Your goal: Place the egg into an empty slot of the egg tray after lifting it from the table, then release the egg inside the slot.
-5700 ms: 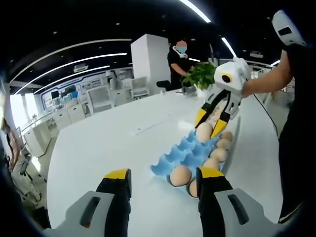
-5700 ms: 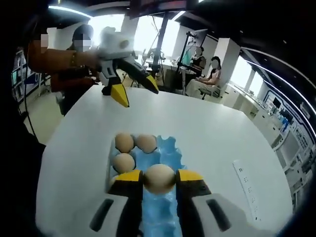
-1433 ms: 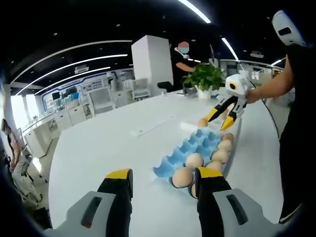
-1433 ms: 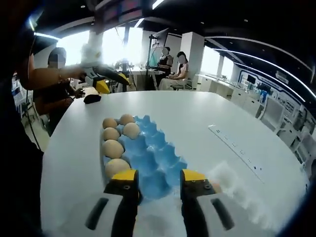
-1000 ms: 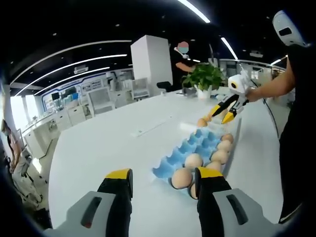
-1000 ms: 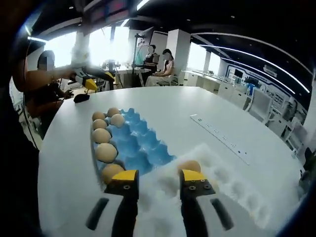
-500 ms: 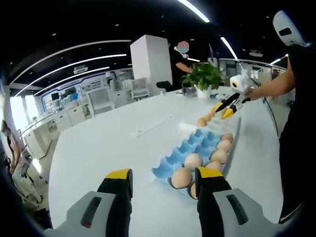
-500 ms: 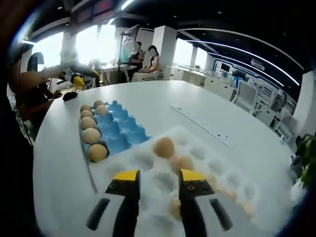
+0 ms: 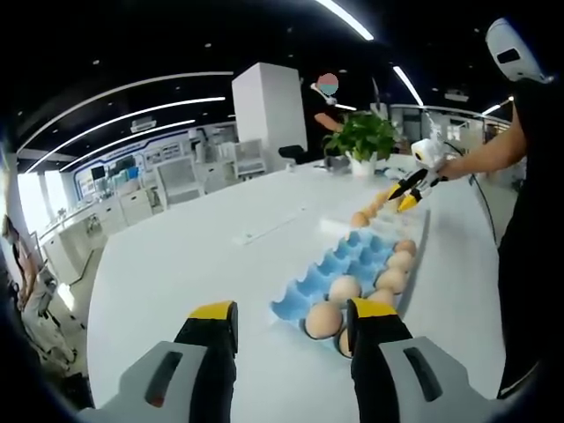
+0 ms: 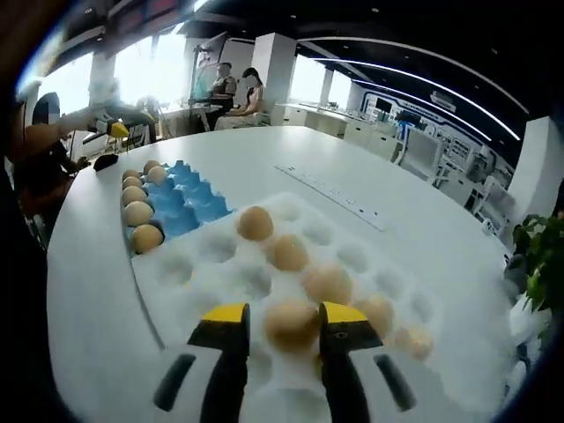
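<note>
In the right gripper view my right gripper (image 10: 284, 317) is open over a white foam tray (image 10: 211, 273). One brown egg (image 10: 293, 322) sits in a tray slot between the jaws, and several more eggs lie in a diagonal row behind it. The blue egg tray (image 10: 187, 210) lies farther left with eggs along its left side. In the left gripper view my left gripper (image 9: 289, 313) hangs open and empty near the blue egg tray (image 9: 352, 264). The right gripper (image 9: 412, 182) is far off over the white tray's eggs (image 9: 359, 218).
A power strip (image 10: 330, 198) lies on the white table (image 9: 194, 256) beyond the trays. A potted plant (image 9: 363, 137) stands at the table's far end, with a person behind it. A person's arm (image 9: 480, 154) holds the right gripper. Seated people and desks fill the background.
The right gripper has swung from the blue tray to the white foam tray, and an egg now lies between its jaws. The left gripper has stayed in place.
</note>
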The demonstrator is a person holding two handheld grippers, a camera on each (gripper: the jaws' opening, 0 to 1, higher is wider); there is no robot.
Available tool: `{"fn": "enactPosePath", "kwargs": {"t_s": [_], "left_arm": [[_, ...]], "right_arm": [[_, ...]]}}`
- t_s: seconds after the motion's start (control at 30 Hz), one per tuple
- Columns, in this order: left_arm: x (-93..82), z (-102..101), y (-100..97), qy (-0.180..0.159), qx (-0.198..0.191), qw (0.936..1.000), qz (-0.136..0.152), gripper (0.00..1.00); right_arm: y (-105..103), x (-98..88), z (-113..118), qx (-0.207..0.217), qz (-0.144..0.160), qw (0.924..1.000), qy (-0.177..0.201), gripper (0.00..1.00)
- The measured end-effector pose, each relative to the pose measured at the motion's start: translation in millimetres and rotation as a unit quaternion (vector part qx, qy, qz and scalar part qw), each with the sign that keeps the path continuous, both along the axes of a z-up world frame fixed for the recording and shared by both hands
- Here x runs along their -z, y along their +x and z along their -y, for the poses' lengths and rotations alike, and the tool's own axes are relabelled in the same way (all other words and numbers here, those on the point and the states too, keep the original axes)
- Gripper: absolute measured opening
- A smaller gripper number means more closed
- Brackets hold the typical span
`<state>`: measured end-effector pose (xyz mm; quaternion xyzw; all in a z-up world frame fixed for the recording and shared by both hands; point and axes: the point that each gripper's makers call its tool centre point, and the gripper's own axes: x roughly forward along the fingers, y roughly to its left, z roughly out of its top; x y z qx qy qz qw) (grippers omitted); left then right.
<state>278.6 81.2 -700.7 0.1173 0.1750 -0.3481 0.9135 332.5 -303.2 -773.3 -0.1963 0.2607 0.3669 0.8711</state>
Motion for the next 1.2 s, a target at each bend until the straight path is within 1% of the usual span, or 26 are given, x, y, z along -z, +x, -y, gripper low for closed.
{"fn": "enactPosePath", "kwargs": {"t_s": [0.07,0.2,0.23,0.37,0.4,0.43,0.47,0.53,0.63,0.7,0.73,0.83,0.93,1.0,1.1,1.2], "left_arm": [[0.0,0.4,-0.1,-0.001,-0.001,1.0000,-0.001,0.50],[-0.3,-0.5,0.4,0.000,-0.001,1.0000,0.000,0.50],[-0.2,-1.0,0.7,-0.001,-0.001,1.0000,0.000,0.50],[-0.9,-0.8,0.8,-0.002,0.000,1.0000,0.001,0.50],[-0.9,-0.7,1.0,-0.001,0.000,1.0000,0.001,0.50],[-0.6,-0.7,0.8,0.000,0.000,1.0000,0.000,0.50],[-0.6,-0.6,0.7,0.000,0.000,1.0000,-0.001,0.50],[-1.1,-0.7,0.5,-0.001,0.000,1.0000,0.001,0.50],[-0.6,-1.9,0.4,0.002,-0.001,1.0000,0.000,0.50],[-0.5,-2.0,0.5,0.002,-0.001,1.0000,0.000,0.50],[-0.6,-1.9,0.5,0.002,-0.001,1.0000,0.000,0.50],[-0.9,-0.9,0.6,0.003,0.000,1.0000,0.000,0.49],[-1.9,-0.7,0.5,0.002,-0.001,1.0000,0.002,0.49],[-2.1,-1.6,0.5,0.003,-0.002,1.0000,0.003,0.49],[-1.4,-2.5,0.0,0.004,-0.003,1.0000,0.002,0.49],[-1.6,-2.8,-0.5,0.003,-0.004,1.0000,0.002,0.49]], "right_arm": [[1.5,4.0,4.2,0.009,-0.008,0.9999,0.000,0.32],[0.5,8.7,4.6,0.014,-0.019,0.9997,0.006,0.30],[1.3,8.0,4.5,0.014,-0.015,0.9998,0.006,0.30],[5.8,9.2,4.1,0.022,-0.019,0.9996,0.008,0.27],[5.9,11.6,2.9,0.015,-0.018,0.9997,-0.003,0.28],[5.9,12.5,4.1,0.000,-0.012,0.9996,-0.027,0.28],[5.9,12.6,1.8,0.013,-0.022,0.9995,-0.018,0.28],[5.8,13.9,3.4,0.005,-0.023,0.9994,-0.025,0.28],[5.9,14.6,2.6,0.000,-0.034,0.9988,-0.035,0.28],[6.6,15.7,2.4,-0.002,-0.046,0.9982,-0.039,0.28],[6.3,17.1,3.3,0.000,-0.059,0.9976,-0.038,0.28],[7.6,18.6,4.1,0.000,-0.075,0.9964,-0.040,0.28],[7.1,19.7,2.5,0.000,-0.092,0.9940,-0.058,0.28],[7.2,20.3,2.9,0.002,-0.105,0.9928,-0.059,0.29],[6.7,21.3,4.1,0.003,-0.112,0.9922,-0.056,0.28],[5.8,21.1,1.9,0.006,-0.110,0.9916,-0.067,0.28]]}}
